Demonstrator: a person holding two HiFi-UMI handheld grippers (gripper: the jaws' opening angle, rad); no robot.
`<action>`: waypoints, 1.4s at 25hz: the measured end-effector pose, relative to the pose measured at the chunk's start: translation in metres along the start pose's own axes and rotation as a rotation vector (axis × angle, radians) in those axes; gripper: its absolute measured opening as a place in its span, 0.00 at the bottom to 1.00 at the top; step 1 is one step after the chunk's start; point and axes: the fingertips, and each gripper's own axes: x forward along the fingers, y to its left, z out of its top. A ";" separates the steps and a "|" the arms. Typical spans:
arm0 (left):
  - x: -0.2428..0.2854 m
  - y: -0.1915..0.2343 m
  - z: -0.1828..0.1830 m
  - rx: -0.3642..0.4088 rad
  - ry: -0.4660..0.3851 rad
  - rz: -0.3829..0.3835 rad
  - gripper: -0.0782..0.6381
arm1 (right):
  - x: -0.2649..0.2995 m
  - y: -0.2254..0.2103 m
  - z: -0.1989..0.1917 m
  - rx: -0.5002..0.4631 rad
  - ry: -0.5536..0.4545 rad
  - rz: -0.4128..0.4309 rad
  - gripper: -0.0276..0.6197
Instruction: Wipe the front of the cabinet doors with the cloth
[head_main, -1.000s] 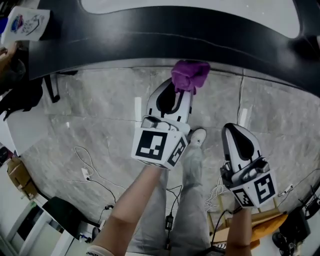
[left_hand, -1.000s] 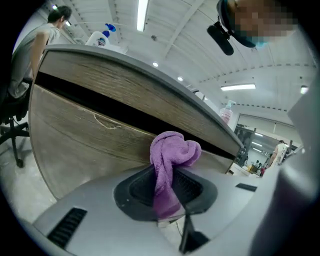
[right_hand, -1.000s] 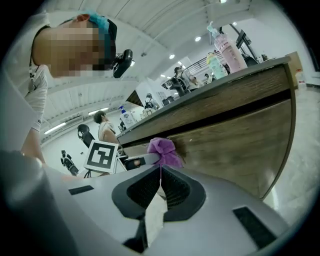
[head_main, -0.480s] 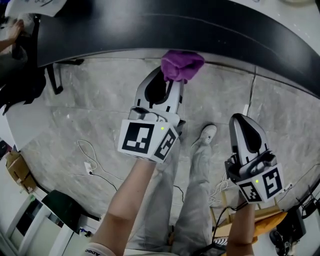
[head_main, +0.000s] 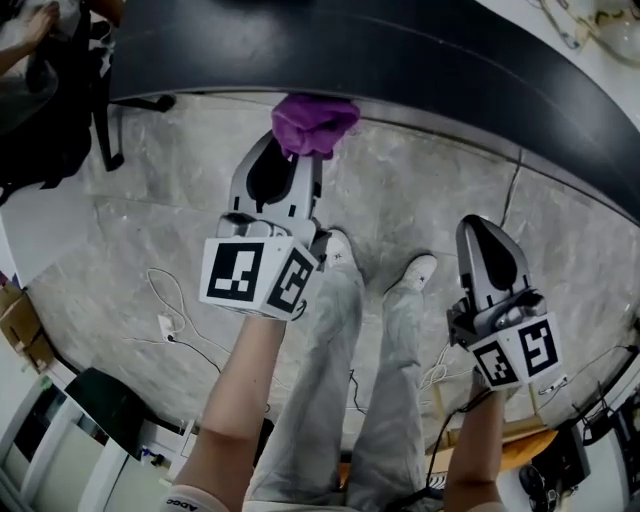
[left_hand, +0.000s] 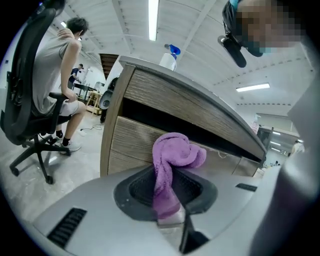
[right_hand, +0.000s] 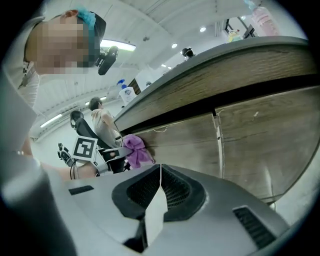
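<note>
A bunched purple cloth is pinched in my left gripper, jaws shut on it. The cloth sits against the wood-grain cabinet front just below the dark recess under the counter. From the right gripper view, the cloth and the left gripper touch the cabinet doors at the left. My right gripper hangs lower right, away from the cabinet, jaws shut with nothing between them.
A dark countertop overhangs the cabinet. A spray bottle stands on it. A person sits on an office chair to the left. Cables lie on the marble floor, and the holder's legs and shoes are below.
The left gripper with the cloth has slid leftward along the cabinet front. The right gripper has stayed roughly in place at lower right.
</note>
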 end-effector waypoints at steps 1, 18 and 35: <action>-0.001 0.005 0.001 -0.008 -0.006 0.001 0.22 | 0.005 0.003 0.003 0.000 -0.019 0.002 0.09; -0.027 0.075 0.019 0.041 -0.074 0.137 0.22 | 0.014 0.025 -0.012 0.016 -0.106 0.077 0.09; 0.053 -0.170 -0.120 0.064 0.074 -0.155 0.22 | -0.055 -0.083 -0.035 -0.008 -0.043 0.024 0.09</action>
